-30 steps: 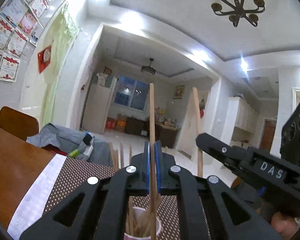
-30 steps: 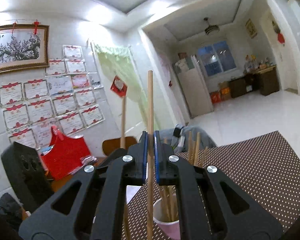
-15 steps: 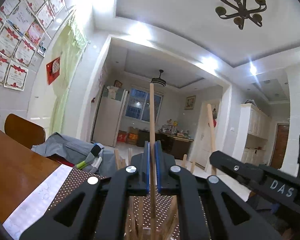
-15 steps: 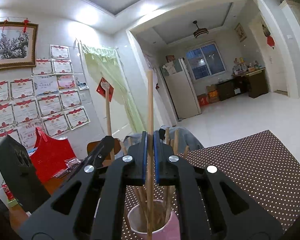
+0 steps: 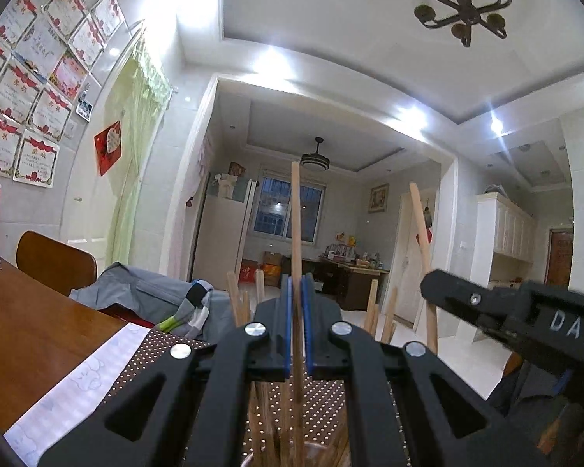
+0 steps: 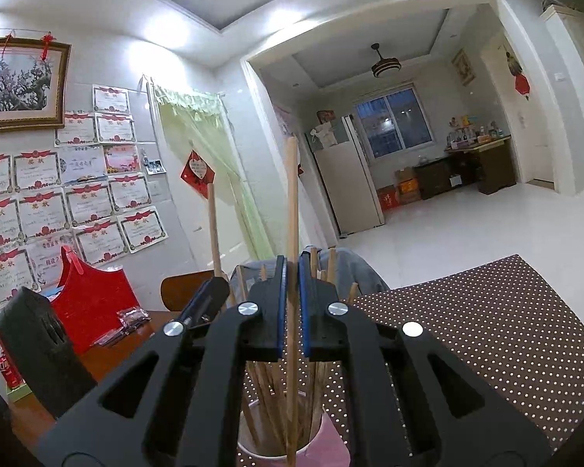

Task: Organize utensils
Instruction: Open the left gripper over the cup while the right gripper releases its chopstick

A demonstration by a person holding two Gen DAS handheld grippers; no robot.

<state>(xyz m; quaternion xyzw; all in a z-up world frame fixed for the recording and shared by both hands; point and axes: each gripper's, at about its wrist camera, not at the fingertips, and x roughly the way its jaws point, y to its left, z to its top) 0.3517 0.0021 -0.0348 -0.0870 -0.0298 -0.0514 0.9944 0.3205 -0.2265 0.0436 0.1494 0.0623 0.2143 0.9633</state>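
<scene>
Pinching 1 pale wooden chopstick [image 5: 296, 233] upright, my left tool [image 5: 296, 327] holds its lower end among the sticks in the pink round cup [image 6: 323, 443] on the dotted brown tabletop [image 6: 486, 334]. My right tool [image 6: 290, 303] clamps another chopstick [image 6: 291, 202], vertical, tip inside that cup.

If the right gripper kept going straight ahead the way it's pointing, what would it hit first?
Probably the upright chopsticks standing in the pink cup just beyond the right gripper; past them a grey bundle. Depth is hard to judge.
</scene>
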